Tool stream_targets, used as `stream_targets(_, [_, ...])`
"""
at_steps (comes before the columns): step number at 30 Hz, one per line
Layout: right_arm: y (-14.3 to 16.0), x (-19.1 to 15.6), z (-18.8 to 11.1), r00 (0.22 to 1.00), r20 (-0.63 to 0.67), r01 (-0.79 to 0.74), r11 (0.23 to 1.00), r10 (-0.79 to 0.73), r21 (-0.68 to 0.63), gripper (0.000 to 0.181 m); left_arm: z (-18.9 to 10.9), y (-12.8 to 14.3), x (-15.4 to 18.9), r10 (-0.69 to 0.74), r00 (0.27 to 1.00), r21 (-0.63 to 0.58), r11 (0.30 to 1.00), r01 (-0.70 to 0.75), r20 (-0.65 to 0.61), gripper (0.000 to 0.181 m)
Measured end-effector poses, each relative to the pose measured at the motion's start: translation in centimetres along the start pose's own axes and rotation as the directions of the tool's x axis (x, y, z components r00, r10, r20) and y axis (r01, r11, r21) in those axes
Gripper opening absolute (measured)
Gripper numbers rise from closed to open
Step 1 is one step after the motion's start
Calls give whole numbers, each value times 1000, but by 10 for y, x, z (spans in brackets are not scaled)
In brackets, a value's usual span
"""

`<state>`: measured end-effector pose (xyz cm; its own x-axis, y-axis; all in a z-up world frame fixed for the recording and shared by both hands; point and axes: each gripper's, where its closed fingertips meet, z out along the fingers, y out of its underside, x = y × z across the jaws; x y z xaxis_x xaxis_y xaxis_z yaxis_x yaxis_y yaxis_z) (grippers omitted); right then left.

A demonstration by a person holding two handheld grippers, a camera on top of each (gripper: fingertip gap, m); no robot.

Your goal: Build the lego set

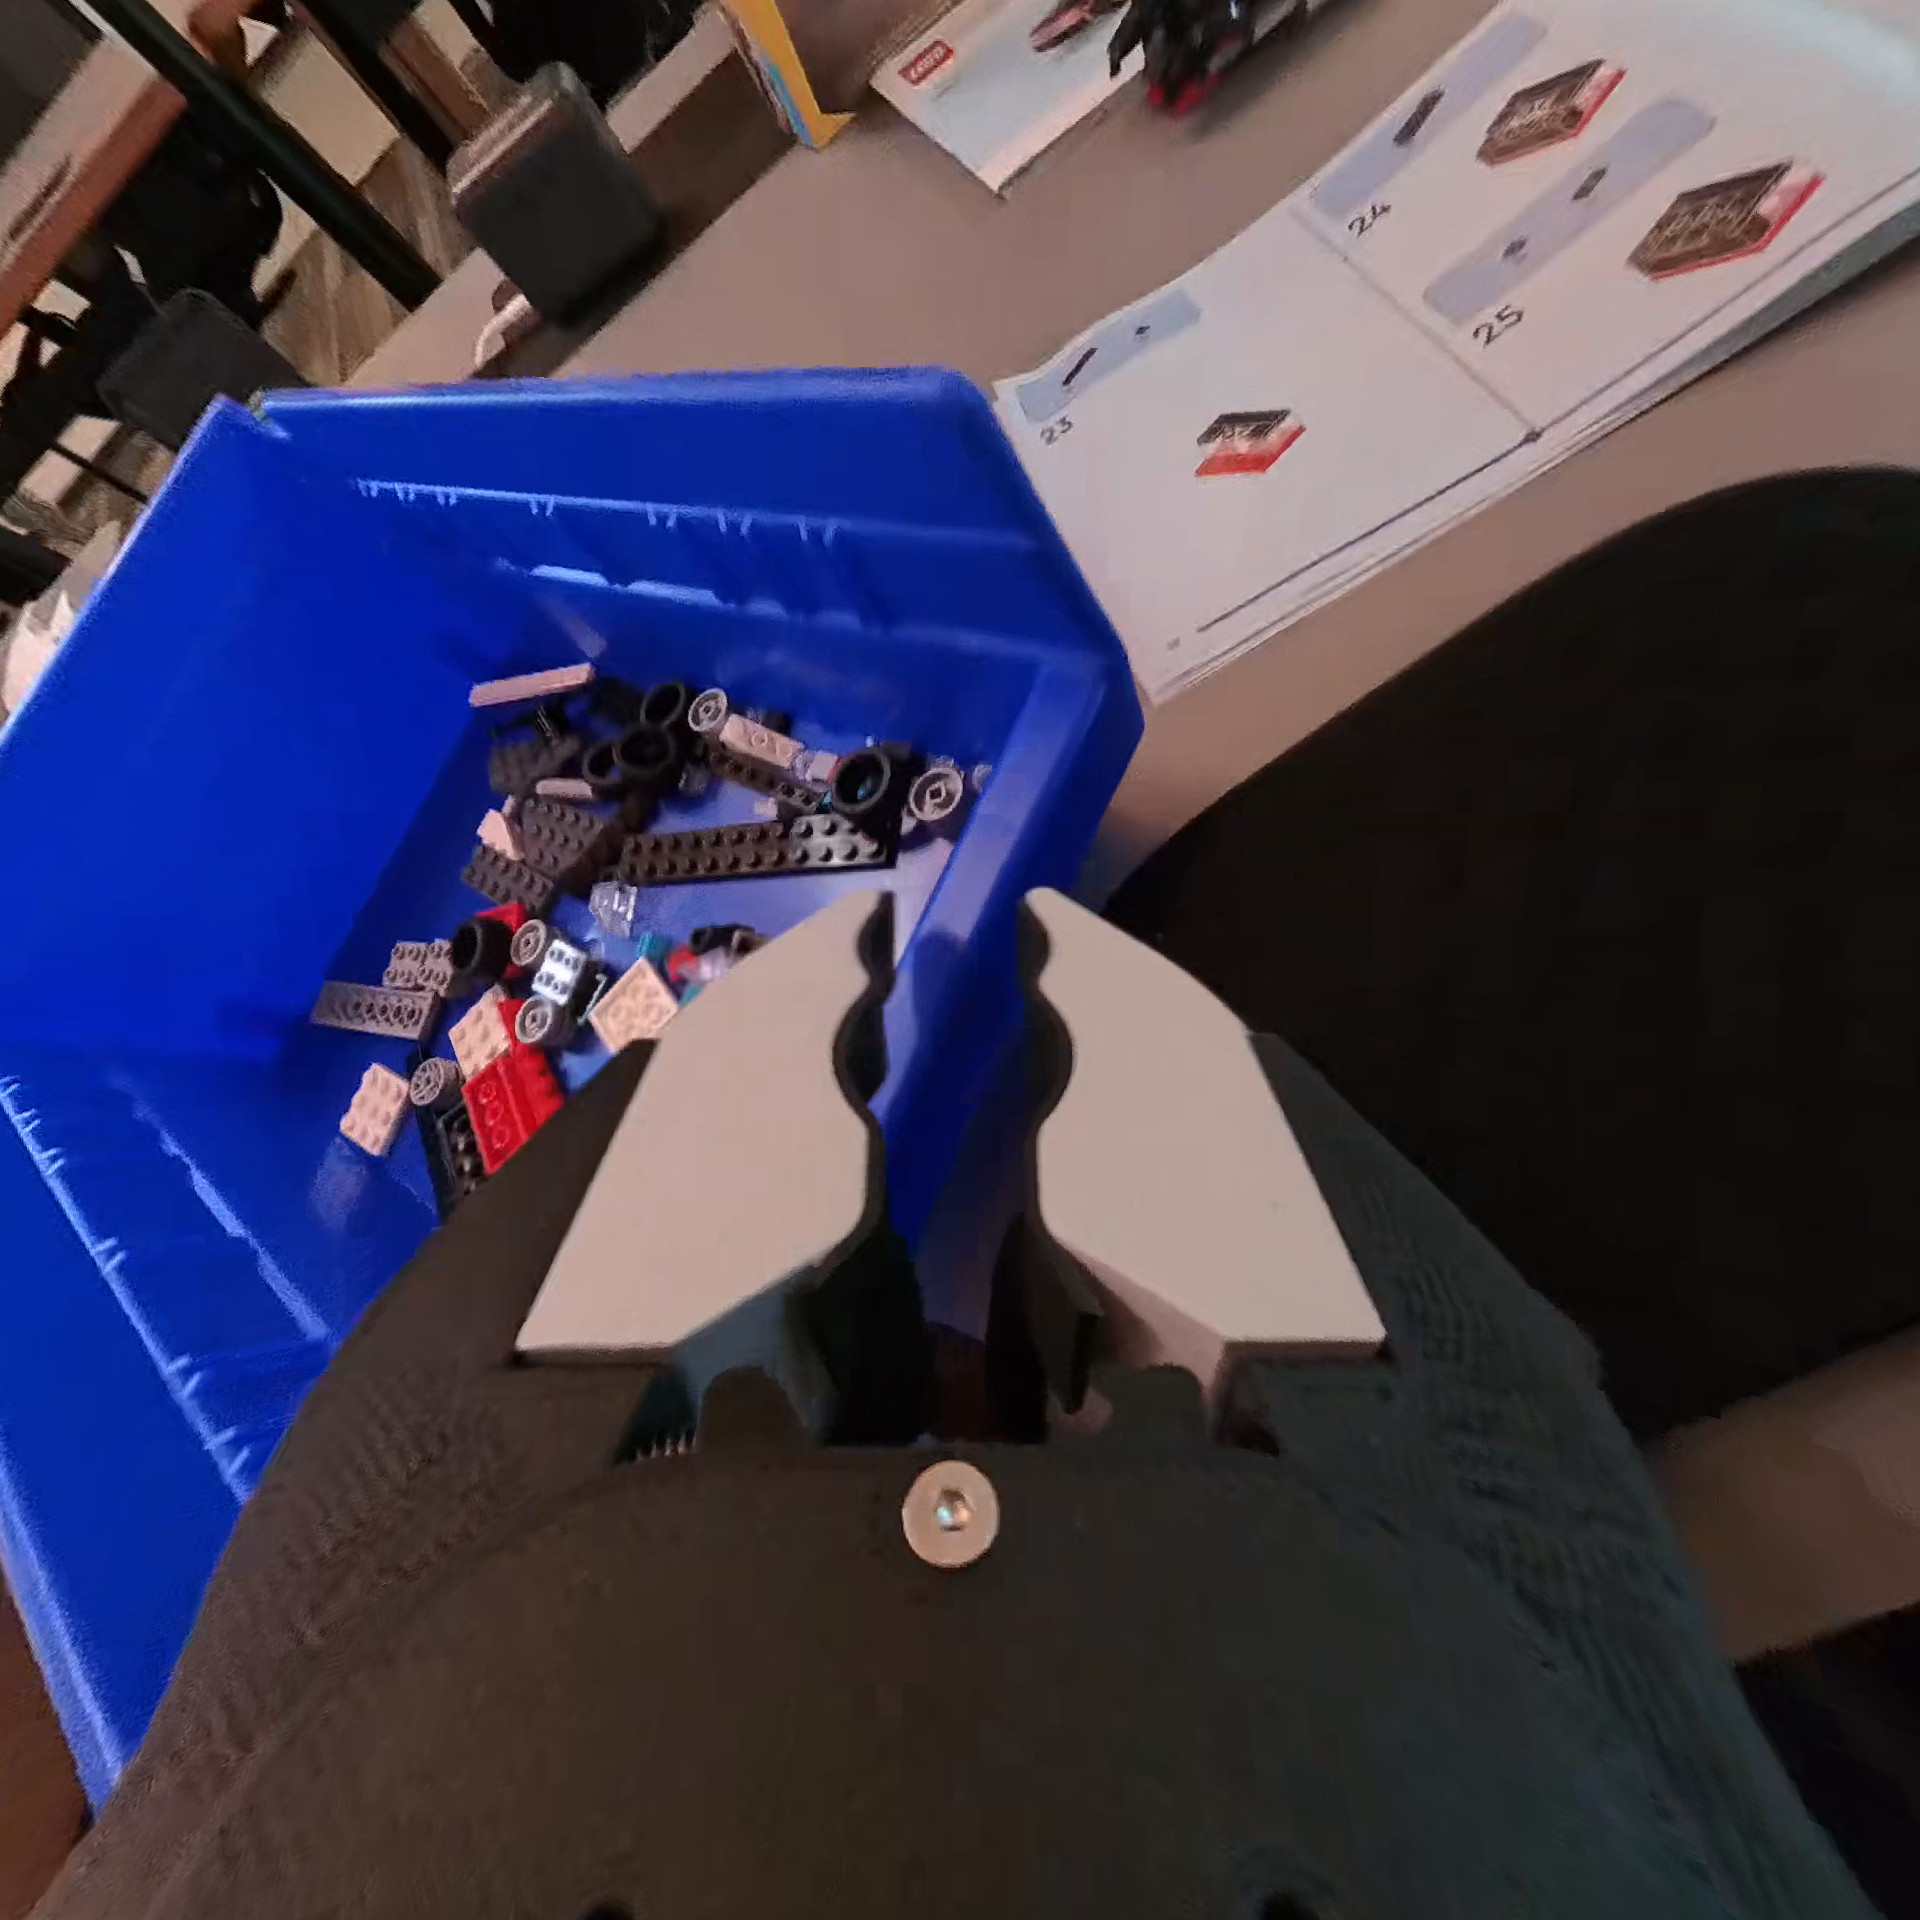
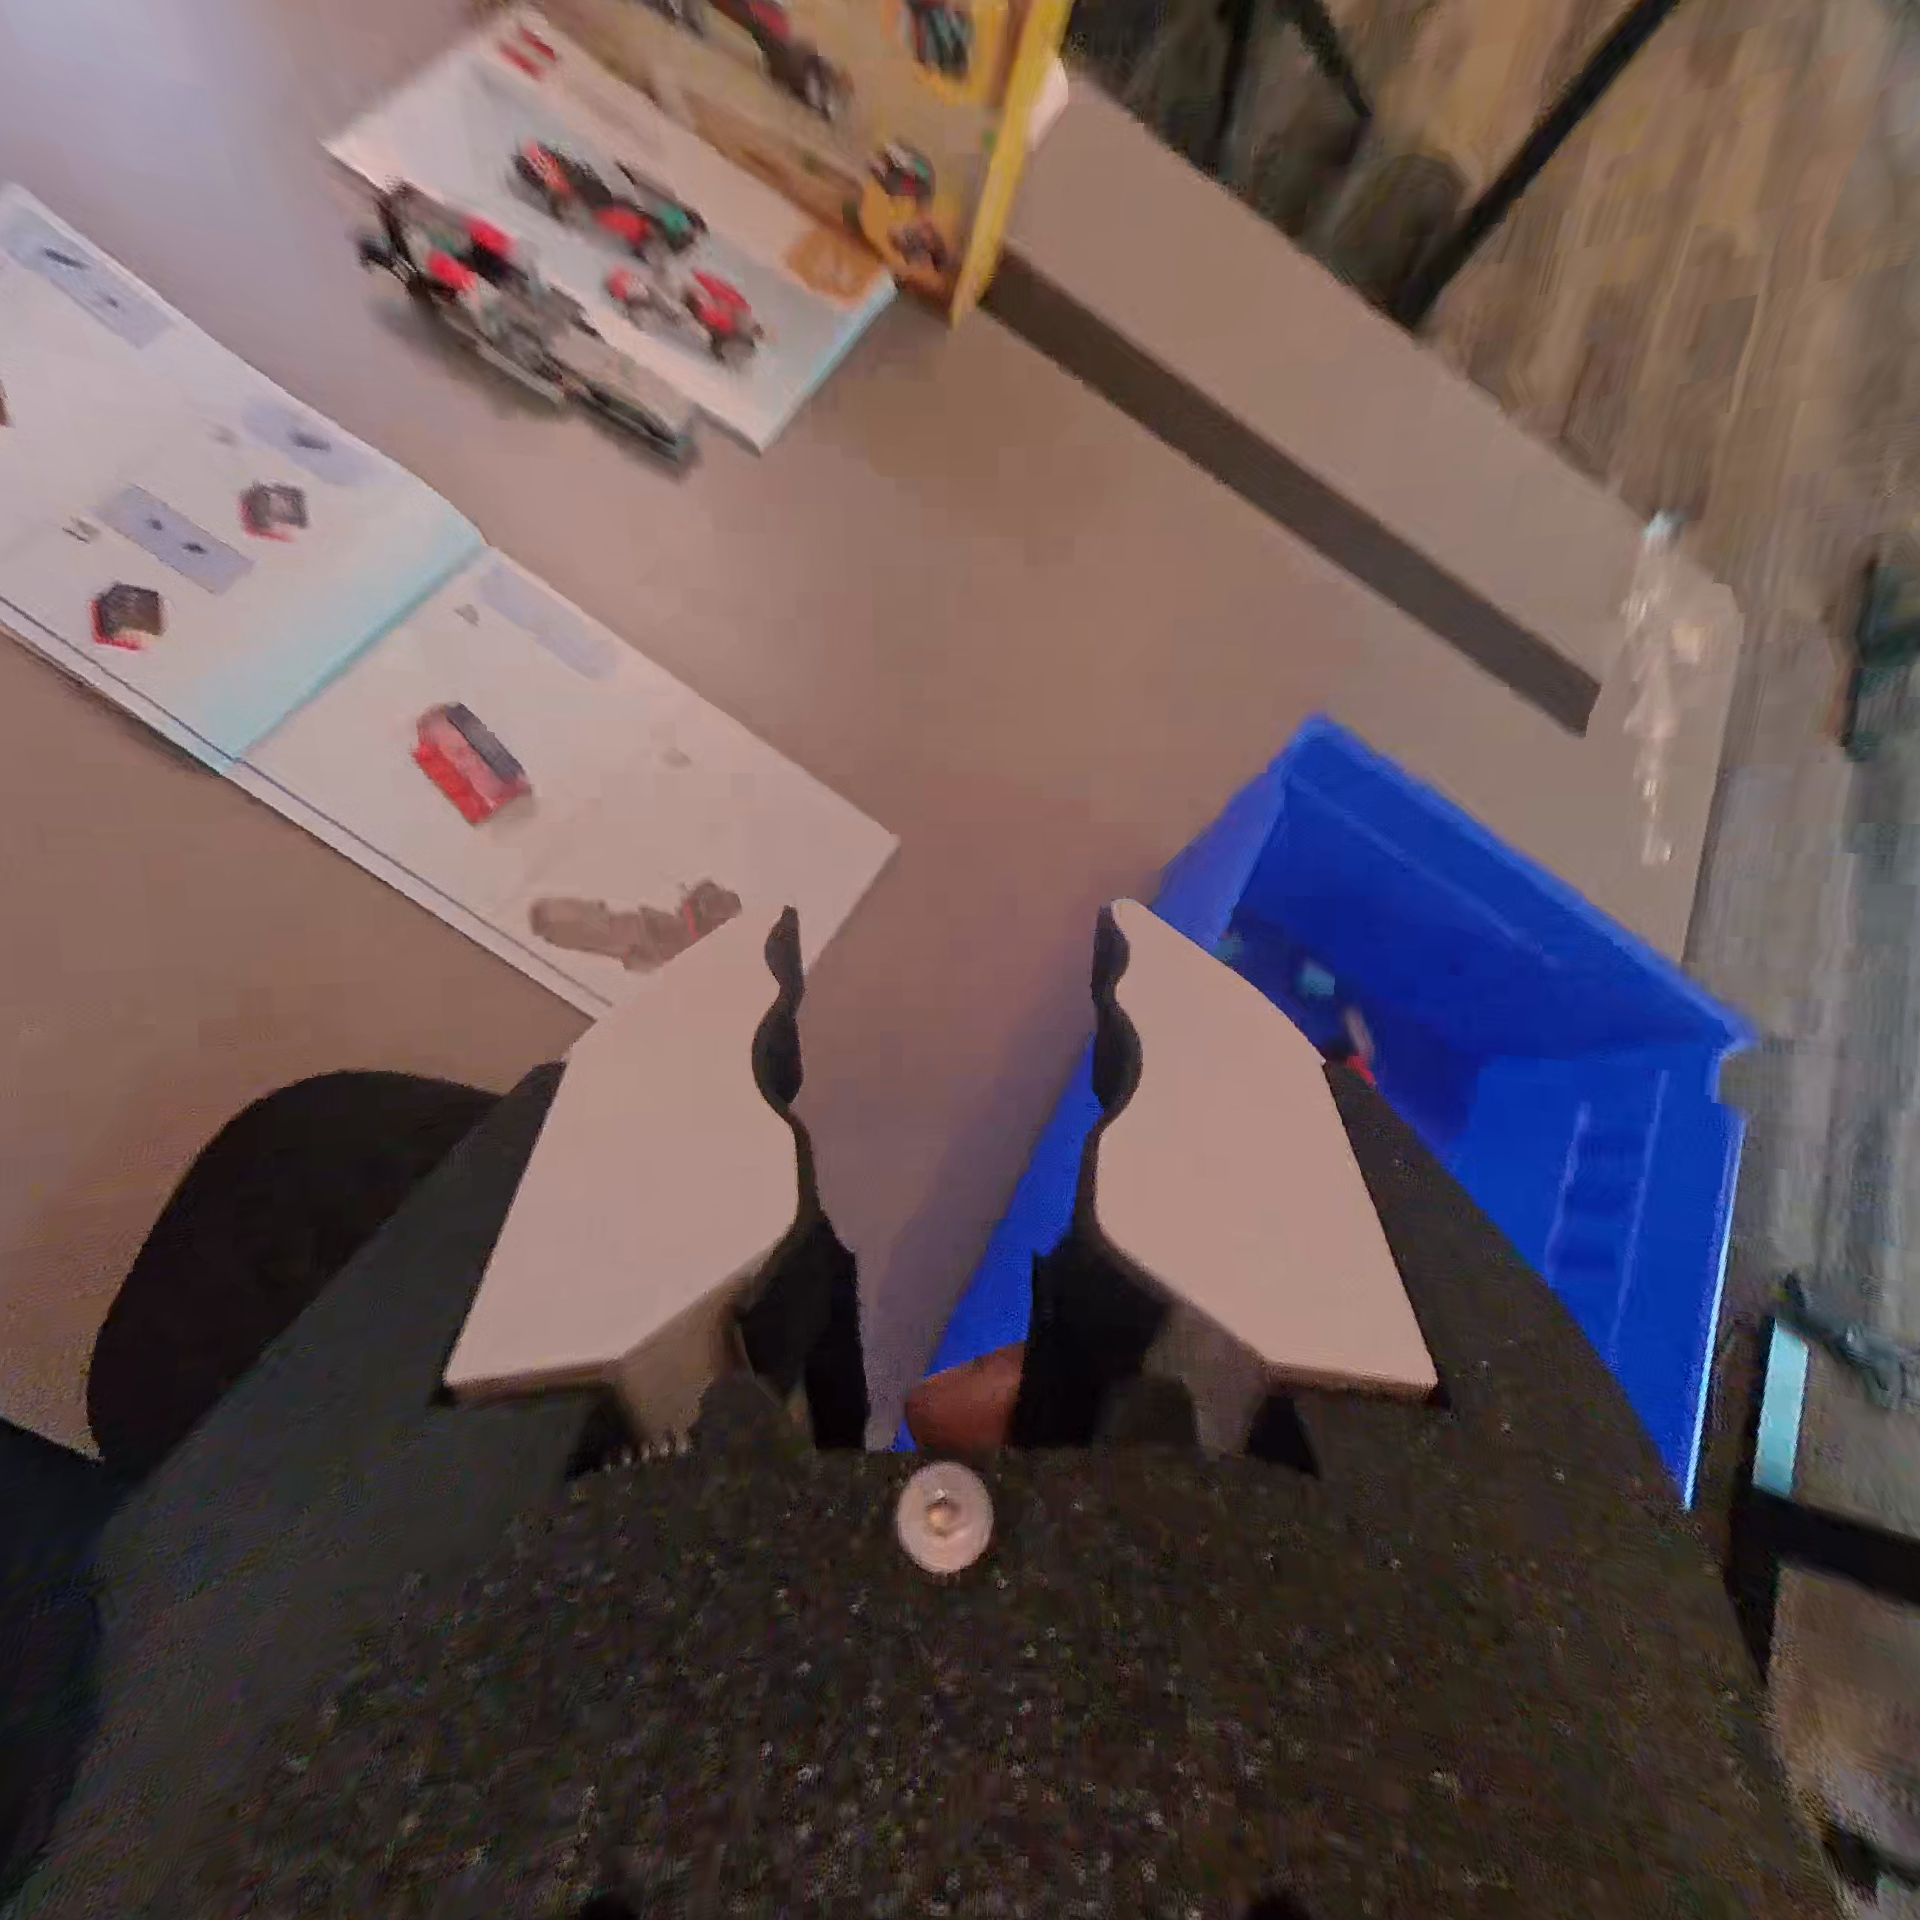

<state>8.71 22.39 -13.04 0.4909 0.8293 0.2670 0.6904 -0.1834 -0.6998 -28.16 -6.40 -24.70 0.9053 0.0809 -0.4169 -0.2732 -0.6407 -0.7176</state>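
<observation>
- Here we see the left gripper [image 1: 956, 914] with its jaws released, a narrow gap between the grey fingers [image 1: 727, 1122] and nothing held; the tips hang over the near right wall of the blue bin [image 1: 260, 727], which shows through the gap.
- In the left wrist view, at ten o'clock from those tips, the loose lego pieces [image 1: 644, 883] lie on the bin floor: a long black plate [image 1: 748, 852], small black tyres [image 1: 644, 727], grey wheel hubs, tan plates and a red brick [image 1: 509, 1107]; they are heaped together, many touching.
- At one o'clock from the tips the open instruction booklet [image 1: 1403, 343] lies flat on the grey table [image 1: 883, 270]; at three o'clock a dark rounded shape [image 1: 1558, 935] fills the frame, and we cannot tell what it is.
- At twelve o'clock, far off, a second booklet [image 1: 977, 104] lies with a black-and-red partly built model [image 1: 1195, 52] beside it.
- The right gripper [image 2: 945, 925] is likewise released and empty, its jaws wider apart, bare table between them.
- In the right wrist view the bin [image 2: 1507, 1039] sits at three o'clock from the tips, its corner behind the right finger [image 2: 1226, 1164]; the open booklet [image 2: 416, 727] lies at ten o'clock; the model [image 2: 499, 301] rests at eleven o'clock, blurred, near the yellow box [image 2: 956, 156].
</observation>
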Motion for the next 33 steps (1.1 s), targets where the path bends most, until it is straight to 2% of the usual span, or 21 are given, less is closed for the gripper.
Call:
stream_targets(2, [-33, -18, 0, 995, 33, 86, 986, -92, 143, 54, -9, 4, -4, -1, 1000, 16, 1000, 1, 3, 8])
stream_targets(5, [-77, -53, -3, 964, 88, 199, 898, -252, 392, 52, -25, 5, -10, -46, 999, 67, 997, 47, -30, 6])
stream_targets(7, [-98, -72, -6, 943, 113, 214, 831, -313, 513, 54, -30, 8, -18, -85, 996, 80, 993, 86, -22, 14])
stream_targets(9, [-110, -85, -2, 931, 157, 189, 804, -330, 564, 51, -28, 11, -23, -132, 991, 75, 988, 134, -23, 29])
stream_targets(12, [-117, -96, 15, 919, 181, 200, 810, -349, 551, 47, -18, 22, -26, -178, 984, 24, 984, 178, -7, 48])
stream_targets(15, [-116, -103, 29, 901, 201, 236, 823, -384, 517, 48, -13, 30, -19, -222, 973, -37, 975, 220, -57, 42])
stream_targets(17, [-118, -106, 35, 896, 204, 248, 826, -395, 506, 48, -10, 42, -10, -213, 972, -130, 971, 200, -98, 37])
stream_targets(19, [-121, -108, 38, 889, 221, 245, 824, -402, 512, 48, -13, 41, -6, -195, 970, -178, 969, 169, -142, 31])
stream_targets(21, [-128, -111, 38, 883, 237, 229, 814, -404, 534, 48, -18, 26, -6, -187, 959, -151, 976, 157, -211, 28])
stream_targets(23, [-132, -113, 36, 877, 253, 212, 801, -409, 560, 47, -25, -5, -23, -179, 958, -42, 984, 174, -224, 25])
stream_targets(25, [-131, -113, 38, 871, 268, 199, 795, -412, 573, 46, -27, -26, -43, -194, 947, -24, 981, 195, -256, 21])
stream_targets(28, [-117, -111, 44, 867, 275, 211, 806, -416, 553, 46, -8, -19, -62, -149, 936, -209, 974, 84, -319, 22])
stream_targets(30, [-109, -109, 49, 867, 286, 202, 812, -408, 547, 46, 15, 3, -78, -112, 949, -365, 931, -3, -294, 21])
stream_targets(33, [-96, -97, 57, 880, 292, 183, 835, -374, 519, 46, 38, 29, -73, -130, 925, -515, 853, -79, -358, 13])
